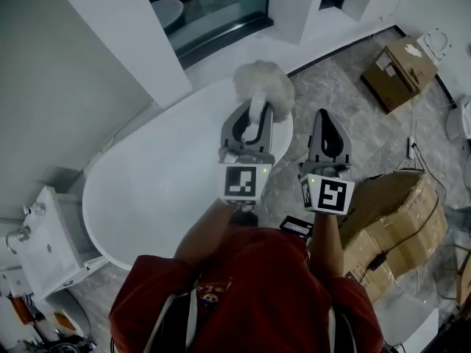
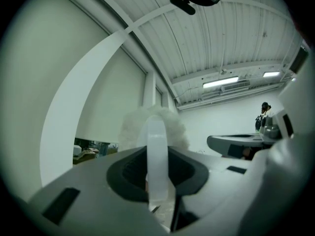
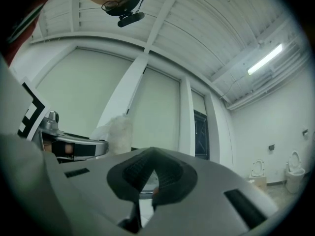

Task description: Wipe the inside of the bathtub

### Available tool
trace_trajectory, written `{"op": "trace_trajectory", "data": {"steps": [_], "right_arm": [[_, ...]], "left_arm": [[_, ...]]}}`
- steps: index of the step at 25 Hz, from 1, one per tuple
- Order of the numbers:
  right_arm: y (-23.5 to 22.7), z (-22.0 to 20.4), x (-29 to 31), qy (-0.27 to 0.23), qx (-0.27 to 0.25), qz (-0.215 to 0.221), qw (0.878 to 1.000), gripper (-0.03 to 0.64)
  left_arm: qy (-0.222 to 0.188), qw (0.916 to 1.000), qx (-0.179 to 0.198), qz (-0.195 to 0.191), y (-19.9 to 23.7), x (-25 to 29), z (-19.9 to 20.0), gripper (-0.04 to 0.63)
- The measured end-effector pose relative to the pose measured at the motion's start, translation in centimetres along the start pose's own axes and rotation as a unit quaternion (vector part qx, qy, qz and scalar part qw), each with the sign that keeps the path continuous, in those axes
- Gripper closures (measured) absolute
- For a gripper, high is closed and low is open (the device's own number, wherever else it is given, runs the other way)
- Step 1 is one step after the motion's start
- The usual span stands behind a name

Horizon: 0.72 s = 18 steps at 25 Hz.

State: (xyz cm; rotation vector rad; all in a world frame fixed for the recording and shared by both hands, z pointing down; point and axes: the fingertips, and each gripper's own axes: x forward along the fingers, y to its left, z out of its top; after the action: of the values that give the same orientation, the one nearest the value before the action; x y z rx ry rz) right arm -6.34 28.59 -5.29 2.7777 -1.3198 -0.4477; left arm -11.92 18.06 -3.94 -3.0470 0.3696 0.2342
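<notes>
The white oval bathtub (image 1: 147, 190) lies below and to the left of both grippers. My left gripper (image 1: 254, 118) is shut on the translucent white handle (image 1: 257, 112) of a fluffy white duster (image 1: 263, 85), whose head hangs over the tub's far right end. In the left gripper view the handle (image 2: 158, 132) stands upright between the jaws of the left gripper (image 2: 157, 154), with the duster (image 2: 133, 129) behind it. My right gripper (image 1: 324, 118) is beside it over the floor, jaws together and holding nothing. In its own view the right gripper (image 3: 150, 154) points up at the ceiling, and the duster (image 3: 118, 129) shows at left.
Stacked cardboard boxes (image 1: 397, 219) stand at the right, with another box (image 1: 401, 68) at the far right. A white fixture (image 1: 44, 241) sits by the tub's left end. A white pillar (image 1: 118, 35) and a glass panel (image 1: 213, 6) lie behind. A small black device (image 1: 296, 227) lies on the floor.
</notes>
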Motion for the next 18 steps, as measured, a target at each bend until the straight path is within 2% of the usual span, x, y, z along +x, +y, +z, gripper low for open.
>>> {"op": "trace_trajectory", "data": {"steps": [3, 7, 9, 12, 15, 18], "right_arm": [[-0.5, -1.0, 2.3, 0.003, -0.001, 0.008, 1.000, 0.606], [-1.8, -2.6, 4.9, 0.006, 0.002, 0.016, 1.000, 0.606], [-2.4, -3.3, 6.4, 0.003, 0.008, 0.026, 1.000, 0.606], [-4.1, -4.3, 8.9, 0.000, 0.017, 0.047, 0.999, 0.606], [-6.6, -5.2, 11.2, -0.004, 0.024, 0.074, 0.997, 0.606], [-9.5, -5.8, 13.0, -0.010, 0.029, 0.100, 0.995, 0.606]], "left_arm": [[-0.003, 0.9998, -0.010, 0.014, 1.1, 2.0, -0.3, 0.502], [0.000, 0.9996, 0.008, 0.027, 1.8, 4.3, -1.3, 0.503], [0.004, 0.9992, 0.005, 0.039, 2.2, 5.5, -1.8, 0.502], [0.009, 0.9980, 0.002, 0.063, 2.3, 7.8, -2.4, 0.503], [0.016, 0.9960, 0.019, 0.086, 1.7, 10.5, -3.2, 0.502], [0.017, 0.9928, 0.013, 0.118, 0.5, 13.2, -3.2, 0.503]]}}
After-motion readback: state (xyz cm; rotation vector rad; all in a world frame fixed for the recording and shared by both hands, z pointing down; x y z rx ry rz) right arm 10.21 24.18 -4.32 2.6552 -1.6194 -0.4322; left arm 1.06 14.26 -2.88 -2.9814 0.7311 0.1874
